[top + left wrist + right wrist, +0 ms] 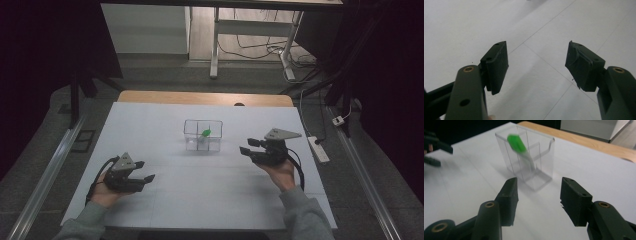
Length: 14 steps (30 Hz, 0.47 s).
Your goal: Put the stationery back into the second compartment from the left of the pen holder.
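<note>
we see the green piece (pixel 206 132) already standing in the clear box (pixel 216 125) mid-table. our left gripper (pixel 144 171) and right gripper (pixel 248 146) rest apart from it, jaws wide and empty; little seems left.

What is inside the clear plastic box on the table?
Inside the clear box a green-headed item leans against the dividers, with its pale stem going down. It is blurred, so I cannot tell what it is. The other compartments look empty.

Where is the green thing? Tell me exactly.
In the high view, the green thing stands inside the clear divided box at the table's middle, ahead and left of the right tongs.
</note>
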{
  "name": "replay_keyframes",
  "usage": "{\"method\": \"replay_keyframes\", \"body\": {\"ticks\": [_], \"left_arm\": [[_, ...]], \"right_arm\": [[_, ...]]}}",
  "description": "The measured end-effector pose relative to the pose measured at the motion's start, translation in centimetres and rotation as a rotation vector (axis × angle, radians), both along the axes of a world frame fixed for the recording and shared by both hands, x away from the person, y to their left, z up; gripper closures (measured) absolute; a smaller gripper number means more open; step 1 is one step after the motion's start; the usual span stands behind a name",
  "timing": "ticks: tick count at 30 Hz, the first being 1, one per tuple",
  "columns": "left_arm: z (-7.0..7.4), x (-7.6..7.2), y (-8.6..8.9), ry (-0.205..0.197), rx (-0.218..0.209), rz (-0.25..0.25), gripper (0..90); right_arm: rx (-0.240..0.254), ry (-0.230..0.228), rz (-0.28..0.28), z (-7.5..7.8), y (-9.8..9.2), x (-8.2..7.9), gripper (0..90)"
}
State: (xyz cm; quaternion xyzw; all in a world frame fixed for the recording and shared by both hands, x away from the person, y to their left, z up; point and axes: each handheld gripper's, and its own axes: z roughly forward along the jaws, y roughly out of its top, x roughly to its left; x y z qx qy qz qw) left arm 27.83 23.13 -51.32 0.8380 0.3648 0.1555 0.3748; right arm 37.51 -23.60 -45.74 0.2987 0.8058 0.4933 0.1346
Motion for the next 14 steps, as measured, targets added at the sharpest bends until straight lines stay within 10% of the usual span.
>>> {"method": "replay_keyframes", "body": {"ticks": [14], "left_arm": [[0.3, 0.2, -0.4, 0.002, -0.006, -0.012, 34.3]], "right_arm": [[-0.047, 0.031, -0.018, -2.5, -4.8, -2.7, 43.0]]}}
